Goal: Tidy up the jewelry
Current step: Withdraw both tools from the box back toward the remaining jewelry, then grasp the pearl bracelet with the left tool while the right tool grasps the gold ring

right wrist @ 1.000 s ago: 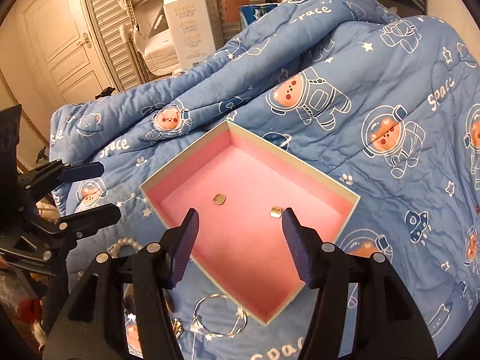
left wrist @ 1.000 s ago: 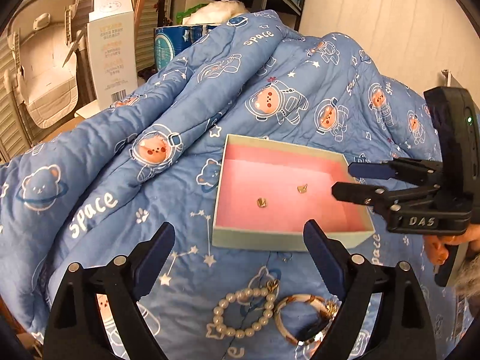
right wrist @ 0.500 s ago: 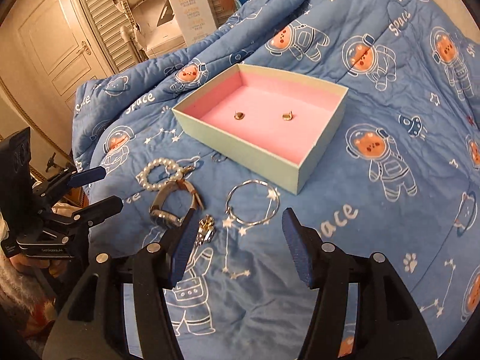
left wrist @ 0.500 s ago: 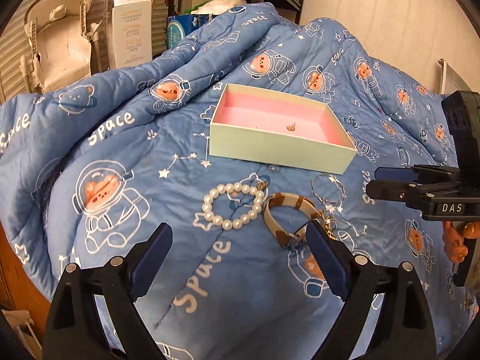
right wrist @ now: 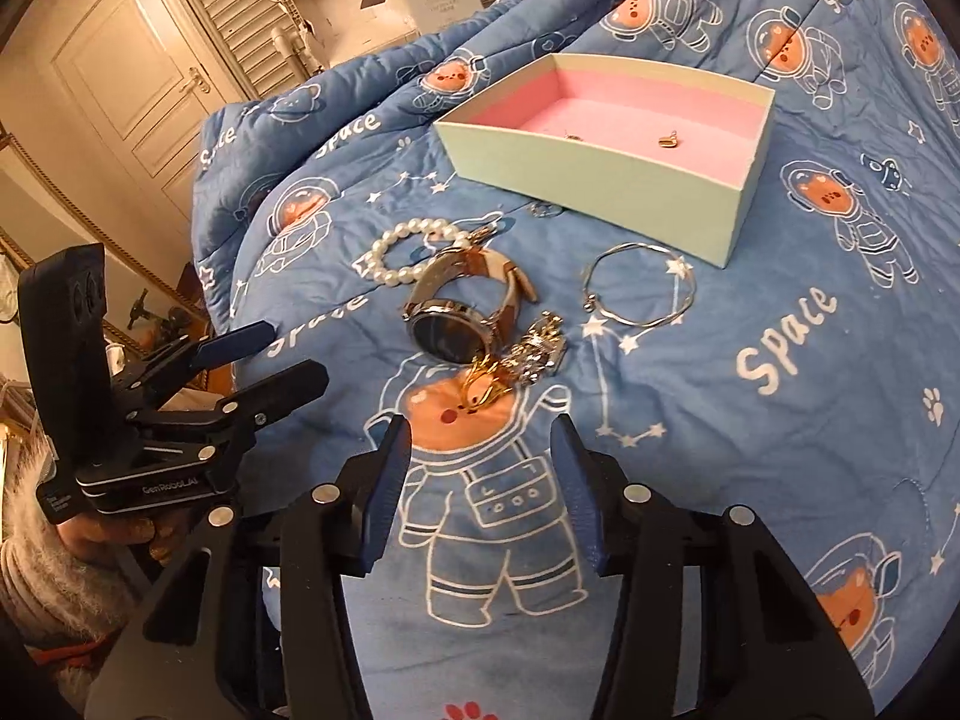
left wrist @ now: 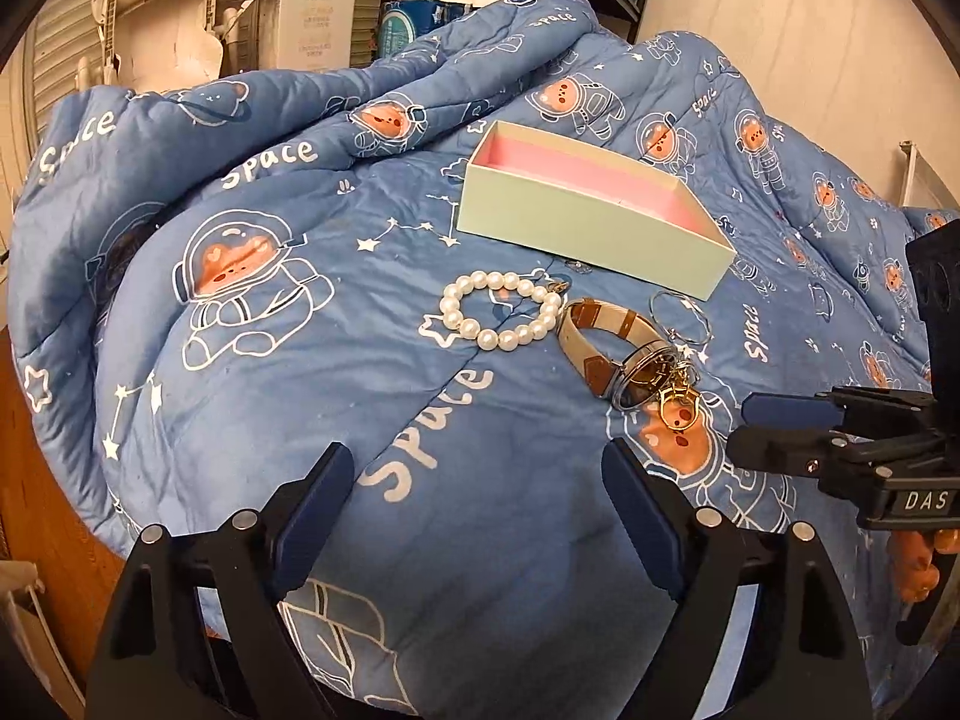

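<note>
1. Bottom of frame: my left tool (left wrist: 471,495) and right tool (right wrist: 480,465) both have fingers apart, holding nothing, above the blue quilt (left wrist: 270,360).
2. Mid-frame: pearl bracelet (left wrist: 501,310), watch (left wrist: 618,348), gold piece (right wrist: 483,387) and thin bangle (right wrist: 639,285) lie clustered on the quilt.
3. Upper right: pink-lined box (right wrist: 606,180) holds two small gold earrings (right wrist: 667,141).

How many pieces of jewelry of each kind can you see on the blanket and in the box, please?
White pearl bracelet: 1
Thin silver wire bangle: 1
Round-faced watch with brown and cream strap: 1
Small gold earrings on the pink lining of the pale green box: 2
Tangled gold and silver trinkets: 1 cluster; separate pieces cannot be told
Total: 6
</note>
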The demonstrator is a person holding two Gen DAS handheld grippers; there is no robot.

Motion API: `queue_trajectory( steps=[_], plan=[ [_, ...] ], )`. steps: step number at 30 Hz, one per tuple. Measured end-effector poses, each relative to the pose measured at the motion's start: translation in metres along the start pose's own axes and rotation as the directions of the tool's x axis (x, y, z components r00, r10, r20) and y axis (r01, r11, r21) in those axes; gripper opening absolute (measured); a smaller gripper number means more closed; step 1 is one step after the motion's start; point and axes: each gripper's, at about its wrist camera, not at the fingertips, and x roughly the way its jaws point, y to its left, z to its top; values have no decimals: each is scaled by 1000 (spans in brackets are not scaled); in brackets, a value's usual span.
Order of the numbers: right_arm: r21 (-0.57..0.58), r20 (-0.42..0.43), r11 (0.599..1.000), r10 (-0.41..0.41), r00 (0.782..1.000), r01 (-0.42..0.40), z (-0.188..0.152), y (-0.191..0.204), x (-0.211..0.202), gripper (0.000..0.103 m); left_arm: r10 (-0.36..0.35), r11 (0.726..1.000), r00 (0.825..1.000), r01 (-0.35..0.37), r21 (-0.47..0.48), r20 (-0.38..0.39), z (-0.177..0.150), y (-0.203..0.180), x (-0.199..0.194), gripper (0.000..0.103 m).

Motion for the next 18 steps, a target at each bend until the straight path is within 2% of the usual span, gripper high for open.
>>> queue_trajectory(
  steps=[1,8,15,18],
  plan=[
    [-3,-9,1000,6,1000,-6,-1,3,3,43,3,1000,1000,-3,3,2,0,0,0,80],
    [-9,-31,1000,-18,999,17,0,13,22,41,16,1000,1000,-16,19,-5,7,2,10,65],
    [28,-23,999,-29,999,29,7,10,29,38,2,999,1000,-4,-49,-27,27,17,29,51],
    [41,-11,997,-62,998,62,10,9,32,37,-5,997,1000,2,-82,-29,38,24,34,48]
  ],
)
